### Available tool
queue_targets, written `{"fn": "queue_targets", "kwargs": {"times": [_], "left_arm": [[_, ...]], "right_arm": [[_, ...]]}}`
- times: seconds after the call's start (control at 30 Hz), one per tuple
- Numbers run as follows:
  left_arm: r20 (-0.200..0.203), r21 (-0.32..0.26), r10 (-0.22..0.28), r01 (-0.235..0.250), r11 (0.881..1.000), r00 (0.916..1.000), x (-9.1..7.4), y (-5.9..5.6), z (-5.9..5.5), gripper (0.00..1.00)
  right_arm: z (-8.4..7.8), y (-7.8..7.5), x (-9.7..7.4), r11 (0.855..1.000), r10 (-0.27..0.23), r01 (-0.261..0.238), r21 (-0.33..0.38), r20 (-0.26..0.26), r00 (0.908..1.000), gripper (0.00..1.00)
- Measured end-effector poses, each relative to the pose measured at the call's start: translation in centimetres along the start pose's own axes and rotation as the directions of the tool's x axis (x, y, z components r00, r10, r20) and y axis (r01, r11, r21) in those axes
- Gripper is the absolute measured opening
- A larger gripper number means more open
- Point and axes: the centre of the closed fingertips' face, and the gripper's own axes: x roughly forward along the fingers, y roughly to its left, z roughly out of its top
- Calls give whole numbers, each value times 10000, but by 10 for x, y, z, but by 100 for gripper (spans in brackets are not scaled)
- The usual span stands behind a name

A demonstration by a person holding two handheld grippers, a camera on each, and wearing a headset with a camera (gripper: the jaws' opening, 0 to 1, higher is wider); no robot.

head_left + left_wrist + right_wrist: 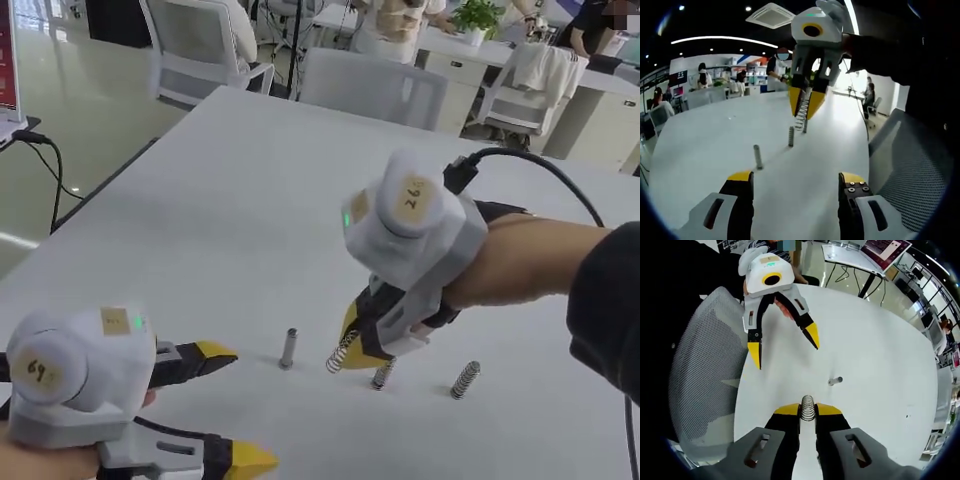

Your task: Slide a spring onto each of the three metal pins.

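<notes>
On the white table (230, 200) a bare metal pin (288, 348) stands upright. To its right are two pins that each carry a spring (383, 374) (465, 379). My right gripper (352, 345) is shut on a third spring (340, 353), which hangs tilted just right of the bare pin and left of the nearest sprung pin. In the right gripper view the spring (808, 407) sits end-on between the jaws, with the bare pin (835, 381) beyond. My left gripper (240, 405) stands open at the near left, holding nothing. The left gripper view shows the bare pin (758, 156) ahead.
White chairs (375, 85) stand along the table's far edge, with desks and people behind them. A black cable (50, 165) hangs off to the left. A grey mesh chair (705, 370) sits by the table's near edge. A black cable (540, 170) runs from the right gripper.
</notes>
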Motion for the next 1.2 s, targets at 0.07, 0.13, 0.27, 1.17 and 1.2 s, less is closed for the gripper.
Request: {"fn": "queue_targets", "kwargs": {"times": [0.07, 0.13, 0.27, 1.17, 1.2], "left_arm": [[17, -6, 40, -40, 10000, 10000, 0, 1, 0, 64], [27, 1, 101, -101, 9999, 9999, -1, 2, 0, 65], [56, -35, 202, -202, 9998, 9998, -2, 4, 0, 66], [414, 222, 679, -689, 9974, 9968, -8, 17, 4, 69], [443, 240, 693, -704, 9972, 9966, -8, 18, 5, 69]], "right_arm": [[2, -5, -2, 10000, -77, 77, -12, -12, 10000, 8], [2, -11, -2, 9998, -174, 174, -32, -57, 9998, 8], [6, -21, 0, 9997, -241, 241, -18, -55, 9997, 8], [18, -59, 41, 9999, -154, 153, -11, -680, 9976, 8], [18, -60, 41, 9999, -147, 146, -12, -682, 9976, 8]]}}
